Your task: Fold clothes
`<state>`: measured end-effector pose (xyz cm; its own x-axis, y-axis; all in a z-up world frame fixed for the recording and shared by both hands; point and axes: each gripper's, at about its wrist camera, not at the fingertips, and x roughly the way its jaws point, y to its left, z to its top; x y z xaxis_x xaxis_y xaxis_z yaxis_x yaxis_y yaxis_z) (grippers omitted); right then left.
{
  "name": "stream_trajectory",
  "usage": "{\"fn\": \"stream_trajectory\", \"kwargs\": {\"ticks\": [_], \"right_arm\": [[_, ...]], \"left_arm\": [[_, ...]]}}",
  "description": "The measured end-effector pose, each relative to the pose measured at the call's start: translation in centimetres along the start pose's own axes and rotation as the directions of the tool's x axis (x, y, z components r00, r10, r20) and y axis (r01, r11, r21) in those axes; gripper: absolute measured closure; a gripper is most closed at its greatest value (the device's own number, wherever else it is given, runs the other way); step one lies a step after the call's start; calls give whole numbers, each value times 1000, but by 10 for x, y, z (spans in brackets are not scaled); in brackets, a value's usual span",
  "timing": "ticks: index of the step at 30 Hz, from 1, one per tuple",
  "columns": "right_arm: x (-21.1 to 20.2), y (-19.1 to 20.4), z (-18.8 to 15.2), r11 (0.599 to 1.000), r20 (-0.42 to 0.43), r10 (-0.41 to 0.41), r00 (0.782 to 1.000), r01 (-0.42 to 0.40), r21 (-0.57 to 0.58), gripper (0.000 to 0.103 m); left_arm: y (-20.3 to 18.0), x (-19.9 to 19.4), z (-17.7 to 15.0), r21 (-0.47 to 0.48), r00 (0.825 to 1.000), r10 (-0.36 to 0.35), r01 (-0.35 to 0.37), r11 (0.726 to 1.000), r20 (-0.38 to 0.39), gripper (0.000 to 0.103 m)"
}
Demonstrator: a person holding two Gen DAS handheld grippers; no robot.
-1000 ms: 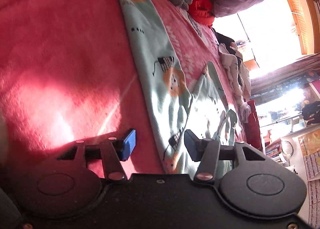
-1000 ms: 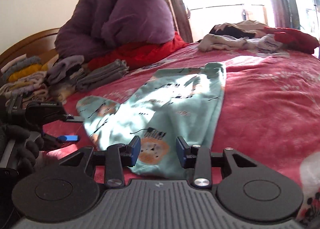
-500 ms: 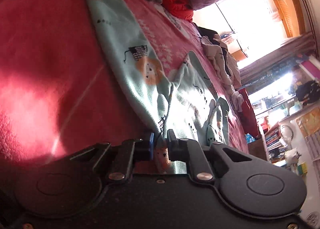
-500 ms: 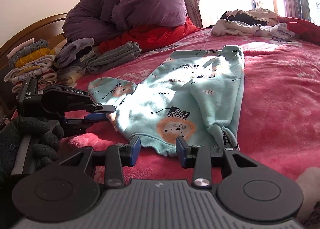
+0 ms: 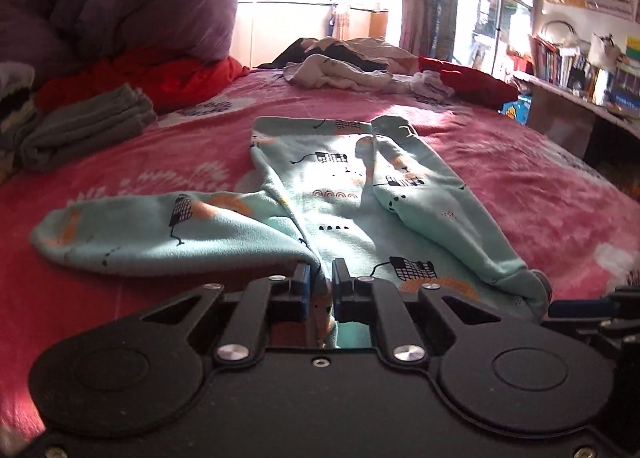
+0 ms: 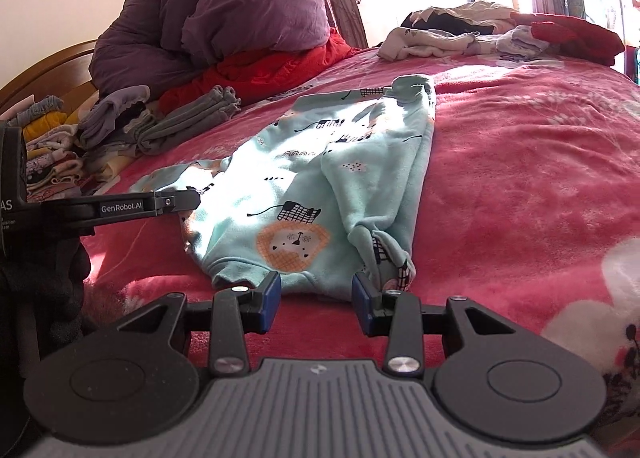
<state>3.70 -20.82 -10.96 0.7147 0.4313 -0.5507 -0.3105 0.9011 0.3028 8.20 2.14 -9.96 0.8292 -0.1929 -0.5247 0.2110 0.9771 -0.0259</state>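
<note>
A: Item one, task garment?
B: A mint-green printed top (image 5: 332,194) is laid flat on the pink fleece blanket (image 5: 520,178) that covers the bed. Lion and grid motifs are printed on it. One sleeve (image 5: 160,234) is spread out to the left in the left wrist view; the other sleeve (image 5: 432,210) is folded in over the body.

A: Item two, left gripper?
B: The left gripper (image 5: 322,284) is closed to a narrow gap. A fold of the green fabric, at the base of the spread sleeve, is pinched between its blue pads (image 5: 305,285). In the right wrist view the same gripper (image 6: 188,200) is seen from the side, with its tip at the garment's left edge, carried by a dark-gloved hand (image 6: 40,298).

A: Item three, right gripper?
B: The right gripper (image 6: 316,300) is held partly open, just short of the hem. Nothing is gripped; the hem's edge lies beyond the blue pads (image 6: 272,300), and contact cannot be confirmed.

A: Item four, surroundings?
B: A purple duvet (image 6: 224,14) is heaped on a red quilt (image 6: 272,66) at the headboard end. Folded grey garments (image 6: 188,118) are stacked beside it, with further folded piles (image 6: 52,146) to the left. An unsorted heap of clothes (image 6: 460,34) is recorded at the far side, by the window. A shelf of books (image 5: 568,66) is noted at the right of the left wrist view.
</note>
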Motion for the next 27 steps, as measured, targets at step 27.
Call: {"fn": "stream_trajectory", "kwargs": {"ticks": [27], "right_arm": [[-6,-22,2,998,26,0,1000,-2,63,63]], "left_arm": [[-74,23,-26,564,1000,22,-9,826,-16,97]]}}
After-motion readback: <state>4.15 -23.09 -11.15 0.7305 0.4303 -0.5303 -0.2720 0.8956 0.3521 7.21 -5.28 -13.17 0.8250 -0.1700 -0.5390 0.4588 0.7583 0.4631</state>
